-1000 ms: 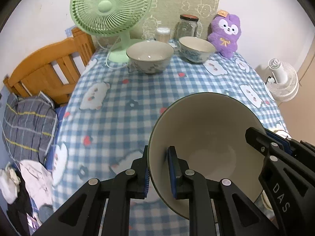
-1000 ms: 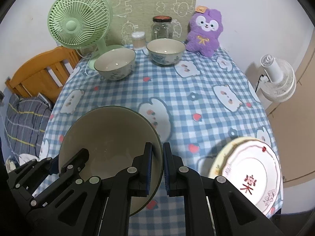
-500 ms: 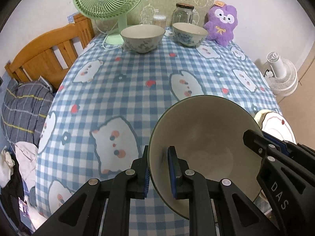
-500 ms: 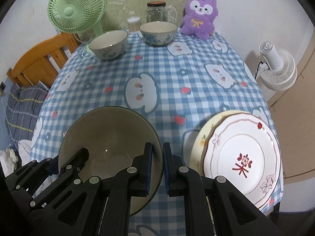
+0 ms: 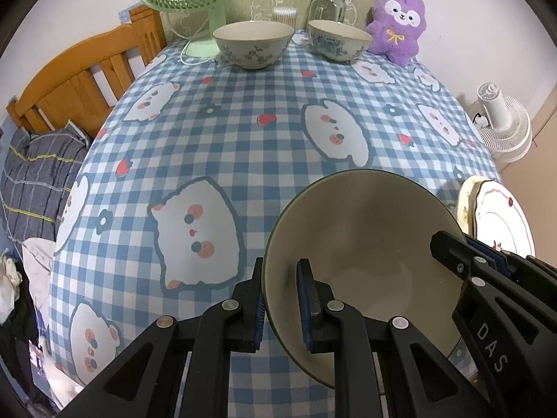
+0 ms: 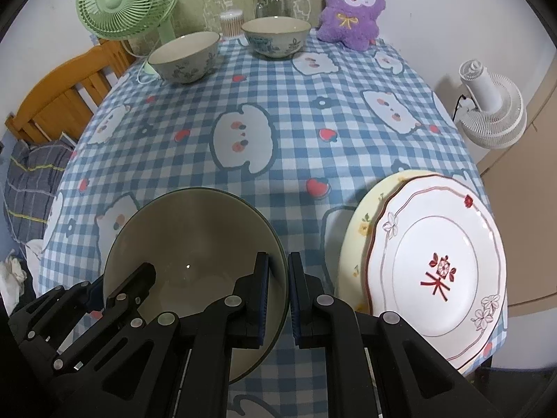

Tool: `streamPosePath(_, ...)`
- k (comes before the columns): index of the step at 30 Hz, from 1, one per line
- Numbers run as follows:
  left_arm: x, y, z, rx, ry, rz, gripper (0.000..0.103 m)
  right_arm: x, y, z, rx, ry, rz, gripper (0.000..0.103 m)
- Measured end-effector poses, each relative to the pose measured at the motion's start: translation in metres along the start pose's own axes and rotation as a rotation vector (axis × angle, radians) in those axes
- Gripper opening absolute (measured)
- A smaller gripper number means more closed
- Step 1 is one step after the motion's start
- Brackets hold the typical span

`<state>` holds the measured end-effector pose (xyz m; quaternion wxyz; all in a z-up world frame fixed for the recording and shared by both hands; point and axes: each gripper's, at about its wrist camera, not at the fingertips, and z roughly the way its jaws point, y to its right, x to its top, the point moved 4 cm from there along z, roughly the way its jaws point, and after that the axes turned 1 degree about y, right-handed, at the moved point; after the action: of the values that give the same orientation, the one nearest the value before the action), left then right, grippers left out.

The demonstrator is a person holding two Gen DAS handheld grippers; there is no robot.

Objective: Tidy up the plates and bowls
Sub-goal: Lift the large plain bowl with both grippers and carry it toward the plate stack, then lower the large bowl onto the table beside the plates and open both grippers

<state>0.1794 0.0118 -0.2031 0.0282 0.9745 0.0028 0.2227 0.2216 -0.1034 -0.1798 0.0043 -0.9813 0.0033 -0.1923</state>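
Hanging above the near edge of the checked tablecloth [image 5: 243, 104], the green-rimmed bowl [image 5: 365, 264] is pinched at opposite rims: left gripper [image 5: 280, 299] on its left wall, right gripper [image 6: 278, 296] on its right. Stacked plates [image 6: 435, 271] lie just right; two patterned bowls [image 6: 184, 57] stand far ahead.

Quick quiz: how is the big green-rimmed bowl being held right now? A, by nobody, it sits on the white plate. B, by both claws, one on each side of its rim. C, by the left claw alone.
B: the left claw and right claw each pinch the green-rimmed bowl at opposite rim edges.
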Motion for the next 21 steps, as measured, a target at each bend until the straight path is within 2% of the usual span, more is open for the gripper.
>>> streamPosePath(10,0.002,0.002,0.001,0.004,0.021,0.031,0.014,0.001,-0.003,0.002,-0.024,0.01,-0.007,0.017)
streamPosePath(13,0.001,0.005,0.001,-0.002,0.014,0.032,0.025,0.0,-0.004,0.001,-0.031,0.013,-0.014,0.018)
streamPosePath(18,0.0,0.009,-0.002,-0.018,0.015,0.048,0.037,0.0,-0.006,0.001,0.009,0.001,-0.021,0.03)
streamPosePath(21,0.002,0.012,-0.009,-0.039,0.018,0.057,0.042,0.003,-0.007,-0.008,0.013,0.031,-0.037,0.049)
